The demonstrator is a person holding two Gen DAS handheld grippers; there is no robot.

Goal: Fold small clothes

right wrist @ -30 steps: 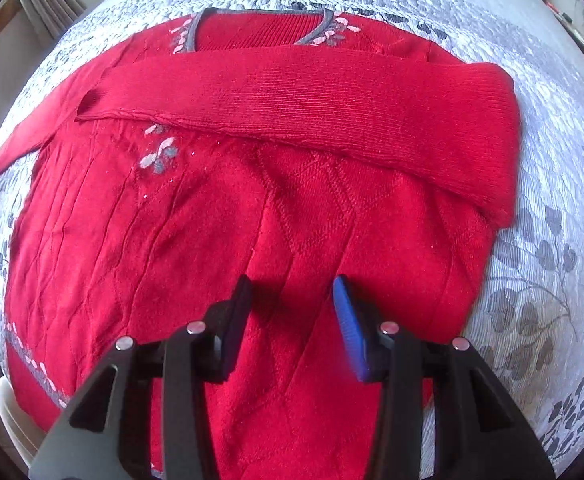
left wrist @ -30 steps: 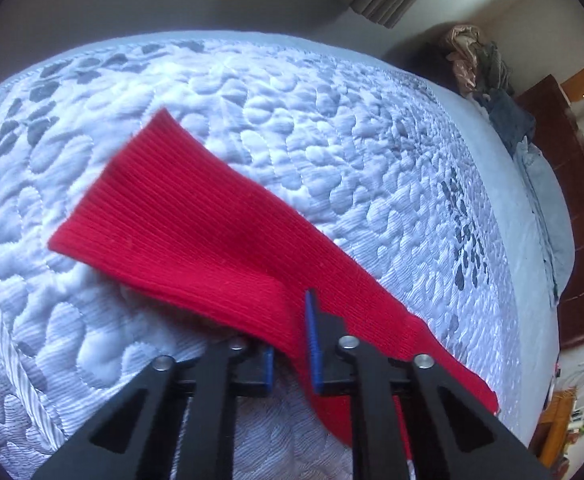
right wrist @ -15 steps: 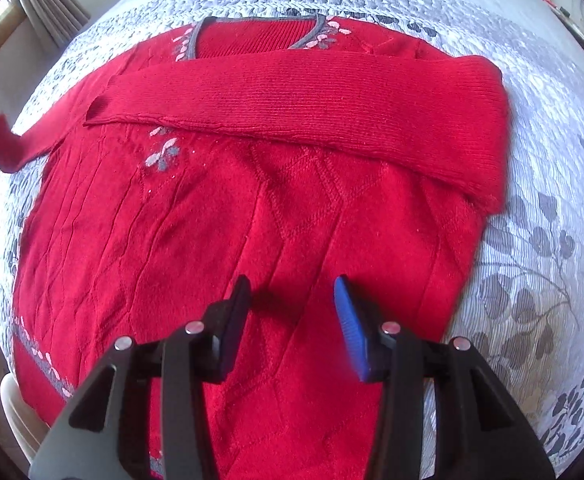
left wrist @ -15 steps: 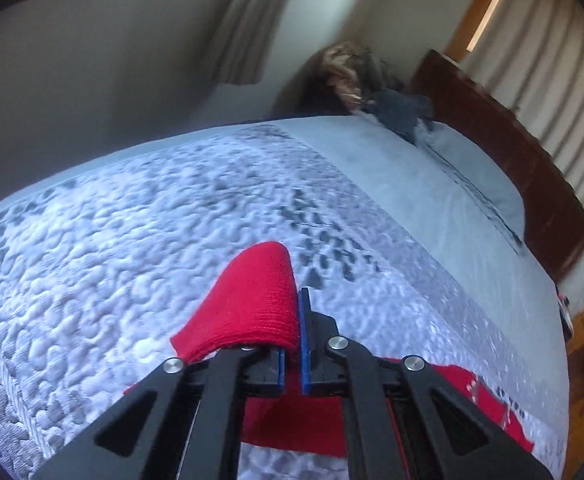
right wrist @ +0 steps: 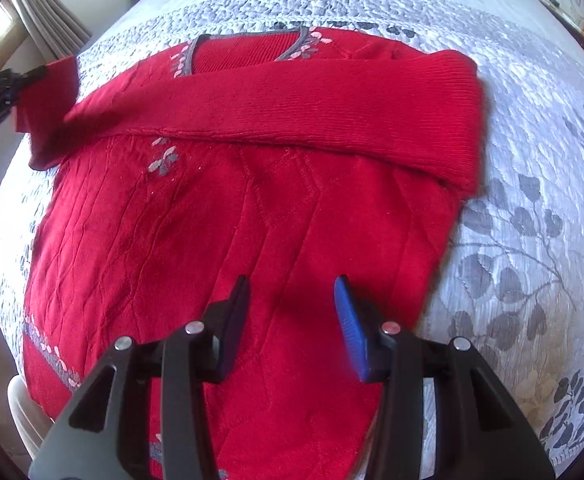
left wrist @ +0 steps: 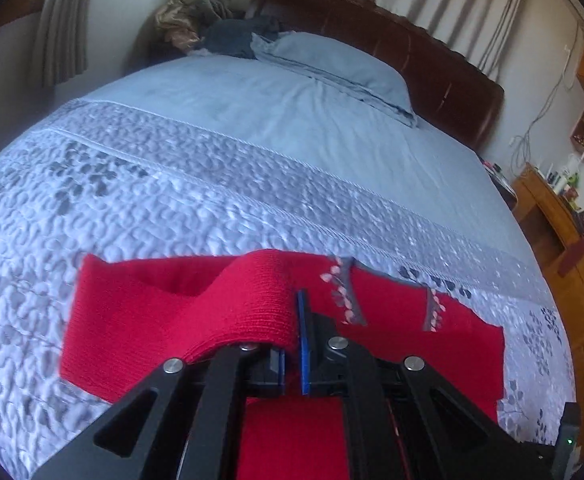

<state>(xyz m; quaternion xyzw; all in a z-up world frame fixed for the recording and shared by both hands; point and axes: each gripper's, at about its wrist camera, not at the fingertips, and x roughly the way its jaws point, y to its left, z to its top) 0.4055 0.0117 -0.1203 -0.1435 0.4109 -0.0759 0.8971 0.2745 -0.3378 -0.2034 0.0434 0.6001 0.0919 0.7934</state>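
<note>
A red knit sweater (right wrist: 227, 240) with a grey, flower-trimmed neckline lies flat on the quilted bedspread (right wrist: 532, 200). One sleeve (right wrist: 312, 104) is folded across the chest. My left gripper (left wrist: 292, 320) is shut on the cuff of the other sleeve (left wrist: 247, 312), lifted above the sweater near the neckline (left wrist: 344, 292). In the right wrist view that gripper (right wrist: 31, 76) shows at the far left with the cuff (right wrist: 47, 96) hanging from it. My right gripper (right wrist: 292, 300) hovers open over the sweater's lower body, nothing between its fingers.
Beyond the bedspread, a blue sheet (left wrist: 292, 112) and pillow (left wrist: 340, 68) reach a dark wooden headboard (left wrist: 392, 40). A heap of clothes (left wrist: 195, 24) sits at the bed's far left corner. Wooden furniture (left wrist: 552, 220) stands on the right, curtains (right wrist: 47, 20) on the left.
My left gripper lifted the sleeve cuff off the bedspread and carried it in over the sweater, rolling as it went. The right gripper barely shifted and stayed open.
</note>
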